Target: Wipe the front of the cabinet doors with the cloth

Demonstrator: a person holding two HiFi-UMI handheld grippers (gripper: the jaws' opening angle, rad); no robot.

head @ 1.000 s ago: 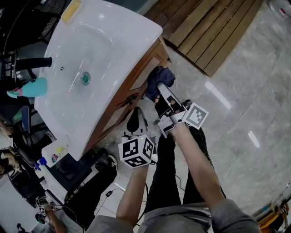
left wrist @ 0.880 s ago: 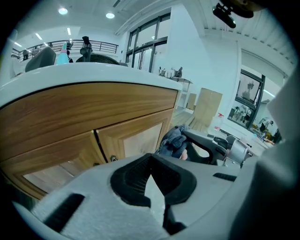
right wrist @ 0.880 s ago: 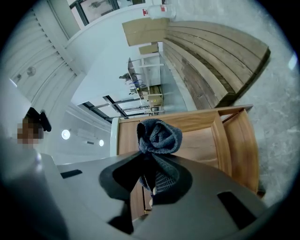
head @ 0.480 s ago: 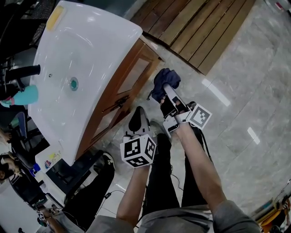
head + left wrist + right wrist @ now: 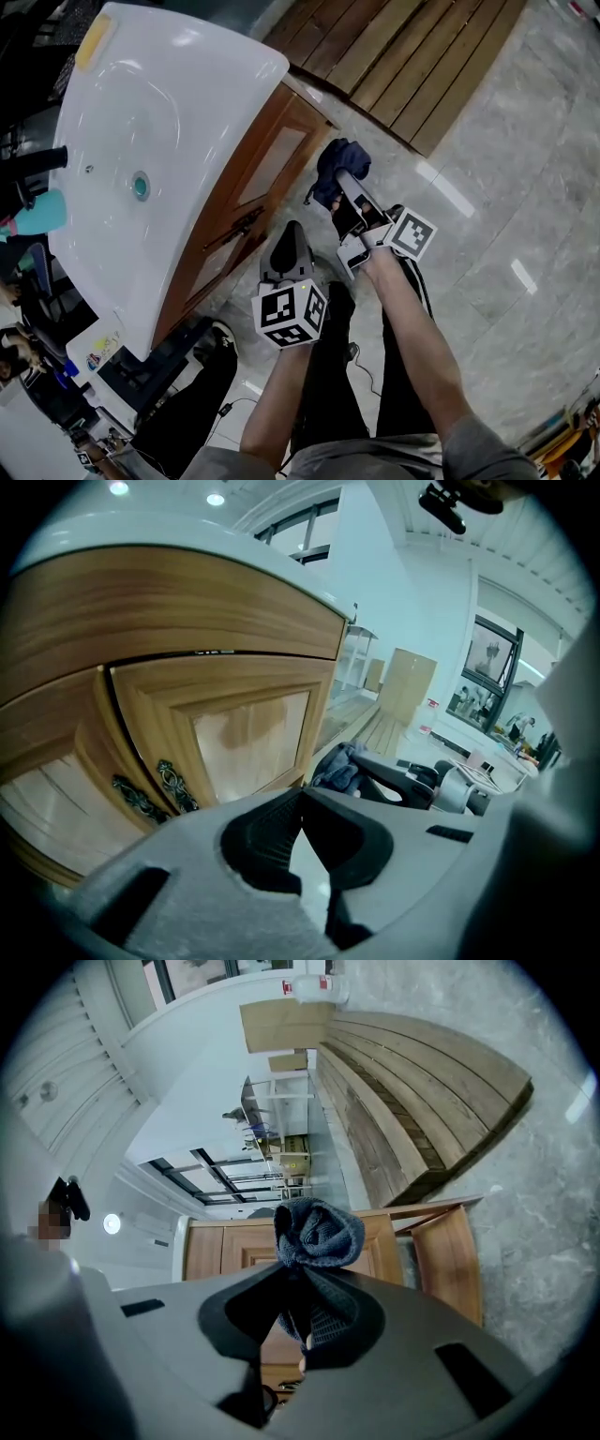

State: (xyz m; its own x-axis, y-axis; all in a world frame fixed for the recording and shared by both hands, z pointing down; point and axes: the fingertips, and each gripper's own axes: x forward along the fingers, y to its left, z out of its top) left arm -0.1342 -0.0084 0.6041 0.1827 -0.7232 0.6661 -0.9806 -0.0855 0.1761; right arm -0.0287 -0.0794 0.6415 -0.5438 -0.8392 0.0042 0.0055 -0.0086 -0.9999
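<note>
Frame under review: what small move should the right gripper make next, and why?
Probably ease the right gripper toward the cabinet door to press the cloth onto it: its fingers are shut on the bunched cloth, which seems to hang just off the door's front.

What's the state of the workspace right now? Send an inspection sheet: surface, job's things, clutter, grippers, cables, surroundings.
Surface: wooden cabinet doors under the white sink look shut; a darker patch on one panel, wet mark or reflection, cannot tell.
Job's things: dark blue cloth, bunched, near the doors' right edge, not seen touching them.
Clutter: yellow block on the sink rim; teal bottle beside the sink.
Grippers: right gripper shut on cloth; left gripper shut, empty, facing the doors.
Cables: thin cable on the floor by the person's legs.
Surroundings: glossy marble floor; wooden decking behind the cabinet.
</note>
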